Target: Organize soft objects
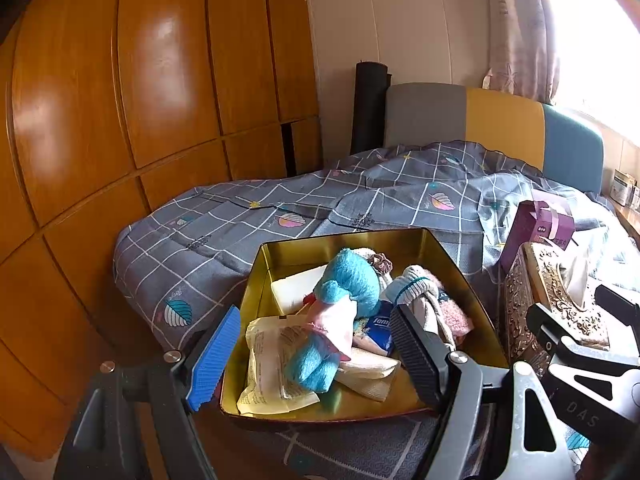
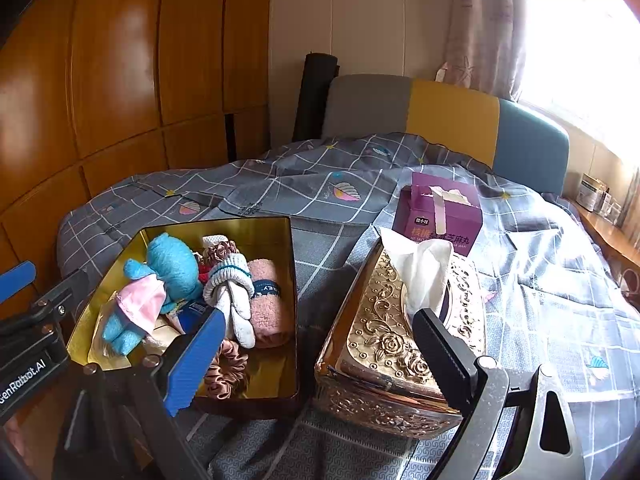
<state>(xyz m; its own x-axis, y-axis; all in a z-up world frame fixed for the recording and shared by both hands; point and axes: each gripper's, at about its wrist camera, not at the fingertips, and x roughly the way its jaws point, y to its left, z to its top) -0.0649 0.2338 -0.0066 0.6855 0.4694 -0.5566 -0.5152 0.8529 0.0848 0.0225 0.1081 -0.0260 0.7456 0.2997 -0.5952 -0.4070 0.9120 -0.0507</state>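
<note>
left gripper [image 1: 316, 356]: fingers wide, empty, above the tin's near end
right gripper [image 2: 320, 360]: fingers wide, empty, astride the gap between tin and tissue box [image 2: 400, 360]
tin [image 1: 472, 292]: on the bed [image 2: 320, 184], open (gold inside)
contents: blue knit doll [image 1: 344, 304], rolled socks [image 2: 234, 280], pink towel [image 2: 272, 308], scrunchie [image 2: 228, 372]

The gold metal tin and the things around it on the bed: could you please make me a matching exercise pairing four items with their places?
Items:
1. blue knitted doll
2. brown satin scrunchie
3. white tissue
4. purple cardboard box

Places:
A. behind the ornate gold tissue box
B. near corner of the gold metal tin
C. sticking out of the ornate box's top
D. far left part of the tin

Pairs: 1-D, 2-B, 3-C, 4-A
</note>
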